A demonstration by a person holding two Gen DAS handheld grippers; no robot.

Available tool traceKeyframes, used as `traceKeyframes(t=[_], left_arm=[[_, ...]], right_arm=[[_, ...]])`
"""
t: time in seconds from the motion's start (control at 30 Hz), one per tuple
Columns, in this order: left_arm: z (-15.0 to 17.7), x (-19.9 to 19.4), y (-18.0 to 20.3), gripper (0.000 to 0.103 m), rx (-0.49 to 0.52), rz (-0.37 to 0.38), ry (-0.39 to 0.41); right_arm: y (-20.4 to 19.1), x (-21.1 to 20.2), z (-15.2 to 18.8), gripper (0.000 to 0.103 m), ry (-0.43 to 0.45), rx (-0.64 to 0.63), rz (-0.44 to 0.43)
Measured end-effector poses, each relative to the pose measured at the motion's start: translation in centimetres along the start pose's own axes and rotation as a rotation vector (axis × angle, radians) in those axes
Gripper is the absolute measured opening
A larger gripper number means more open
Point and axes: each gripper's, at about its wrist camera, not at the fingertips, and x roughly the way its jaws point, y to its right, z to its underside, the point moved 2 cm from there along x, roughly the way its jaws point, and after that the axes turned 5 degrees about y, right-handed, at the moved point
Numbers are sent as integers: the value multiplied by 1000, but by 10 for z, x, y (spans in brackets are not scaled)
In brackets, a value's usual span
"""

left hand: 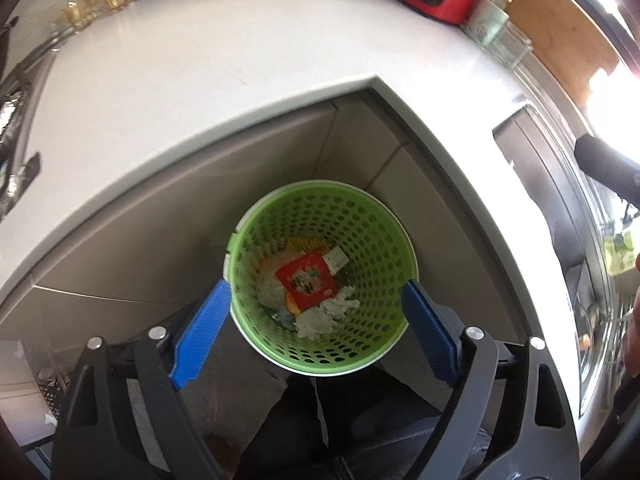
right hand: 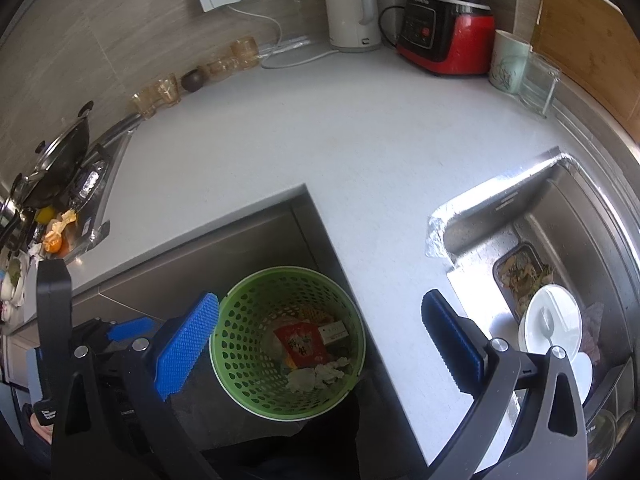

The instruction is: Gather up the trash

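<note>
A green perforated waste basket (left hand: 372,216) stands on the floor in the inner corner of the white counter (left hand: 180,92); it also shows in the right wrist view (right hand: 228,344). Inside lie a red wrapper (left hand: 308,284), crumpled white tissue (left hand: 320,320) and a small white packet (left hand: 335,258). My left gripper (left hand: 318,292) is open and empty, hovering above the basket with its jaws spread to either side of it. My right gripper (right hand: 320,308) is open and empty, higher up over the basket and counter edge. The left gripper's body (right hand: 132,328) shows in the right view.
On the counter's back stand a red blender (right hand: 448,36), a white kettle (right hand: 352,8), a cup (right hand: 508,60) and glasses (right hand: 160,92). A sink (right hand: 580,216) with dishes is at right. A stove with a pan (right hand: 60,156) and scraps (right hand: 60,224) is at left.
</note>
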Motion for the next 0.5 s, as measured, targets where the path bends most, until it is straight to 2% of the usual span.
traceKeyframes(t=[0.1,0.23,0.5], left_arm=[[-4,-13,-9,93,-37,-38,34],[-9,-32,-27,95,-115,-114,95],[-34,-77,-60,95,-168,-354,230]], right_arm=[[-5,2,-2,101,-3,-10,1],[-12,7,-4,101,-26,-14,3],[-32,21,-20,101,-54,-53,-10]])
